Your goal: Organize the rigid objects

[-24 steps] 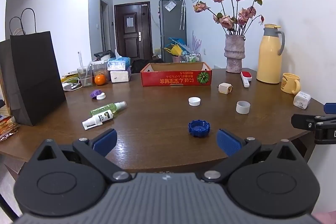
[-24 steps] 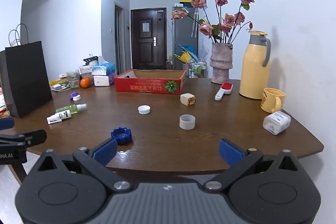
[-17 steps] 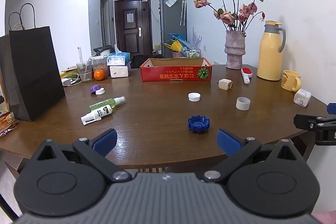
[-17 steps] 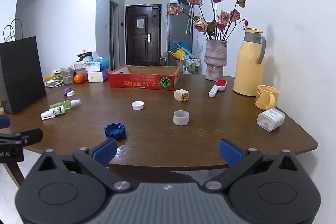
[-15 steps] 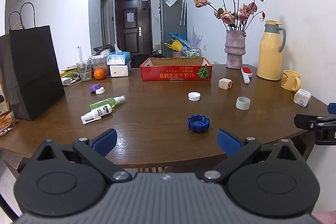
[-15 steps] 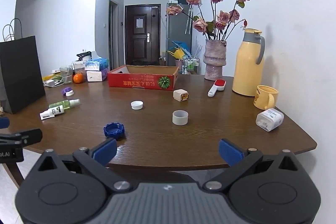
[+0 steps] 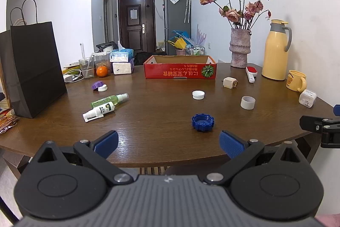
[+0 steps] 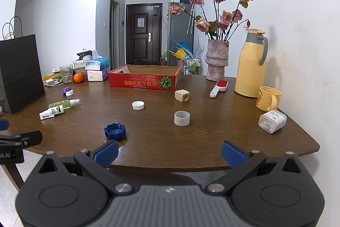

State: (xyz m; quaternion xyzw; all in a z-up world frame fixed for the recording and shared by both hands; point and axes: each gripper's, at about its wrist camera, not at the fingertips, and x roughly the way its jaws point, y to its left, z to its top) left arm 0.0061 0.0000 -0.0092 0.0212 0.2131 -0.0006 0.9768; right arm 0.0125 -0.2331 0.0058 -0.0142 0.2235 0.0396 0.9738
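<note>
table [image 7: 148, 120]: glossy wood | box [image 7: 180, 73]: matt cardboard | blue cap [image 7: 203, 122]: ribbed plastic

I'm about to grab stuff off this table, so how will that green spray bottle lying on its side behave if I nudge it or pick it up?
The green spray bottle lies on its side and looks round, so a nudge would probably roll it, though the white spray bottle beside it may block that. It looks like stiff plastic, likely light. Its smooth wall may slip between the pads.
</note>
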